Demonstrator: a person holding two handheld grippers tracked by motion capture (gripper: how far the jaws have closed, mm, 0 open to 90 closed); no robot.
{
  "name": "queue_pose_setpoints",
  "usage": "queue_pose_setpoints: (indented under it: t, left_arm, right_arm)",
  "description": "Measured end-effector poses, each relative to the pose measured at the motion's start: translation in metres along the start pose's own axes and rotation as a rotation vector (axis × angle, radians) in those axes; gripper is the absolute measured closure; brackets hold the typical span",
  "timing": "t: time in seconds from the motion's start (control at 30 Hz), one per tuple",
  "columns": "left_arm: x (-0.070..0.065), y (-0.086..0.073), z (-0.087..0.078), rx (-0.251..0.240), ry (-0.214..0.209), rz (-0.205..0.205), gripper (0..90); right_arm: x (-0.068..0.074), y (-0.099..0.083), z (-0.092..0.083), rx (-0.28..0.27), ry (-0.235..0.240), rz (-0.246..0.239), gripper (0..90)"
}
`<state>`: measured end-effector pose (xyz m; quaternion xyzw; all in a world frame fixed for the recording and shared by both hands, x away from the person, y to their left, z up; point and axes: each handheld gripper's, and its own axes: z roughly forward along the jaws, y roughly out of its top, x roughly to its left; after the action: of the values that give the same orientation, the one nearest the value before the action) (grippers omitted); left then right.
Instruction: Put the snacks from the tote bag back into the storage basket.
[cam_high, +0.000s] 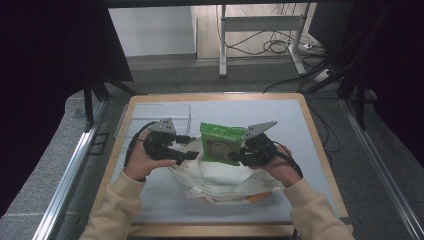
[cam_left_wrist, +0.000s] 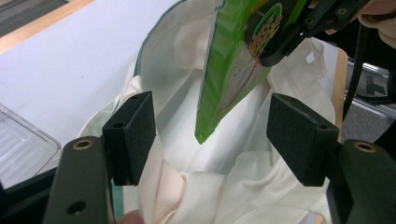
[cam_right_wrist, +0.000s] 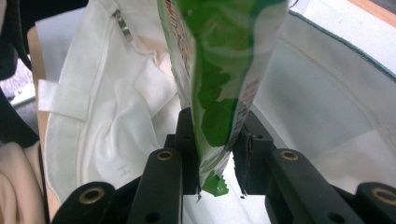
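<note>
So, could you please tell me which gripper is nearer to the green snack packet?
Right. The right gripper is clamped on the green snack packet; the left gripper stands open beside it, not touching.

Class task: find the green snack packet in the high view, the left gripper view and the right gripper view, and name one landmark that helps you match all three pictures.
High view: the green snack packet stands mid-table, above the bag, at the right gripper.
Left gripper view: top centre-right, hanging beyond the open jaws of the left gripper.
Right gripper view: centre, running from the top edge down between the shut jaws.
Shared landmark: the white cloth bag under the packet.
</note>
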<state>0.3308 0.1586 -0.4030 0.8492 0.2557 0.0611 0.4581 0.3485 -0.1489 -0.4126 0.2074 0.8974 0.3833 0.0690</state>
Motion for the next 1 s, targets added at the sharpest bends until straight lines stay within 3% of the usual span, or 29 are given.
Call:
queue_pose_setpoints:
  t: [0.7,1.0]
  left_arm:
    - [0.001,0.019,-0.007,0.04,0.0,0.064,31.9]
    - [0.001,0.031,-0.001,0.079,-0.015,0.092,32.4]
  right_arm:
    - [-0.002,0.009,0.009,0.158,0.008,-0.074,72.6]
    - [-0.006,0.011,0.02,0.254,0.008,-0.122,72.5]
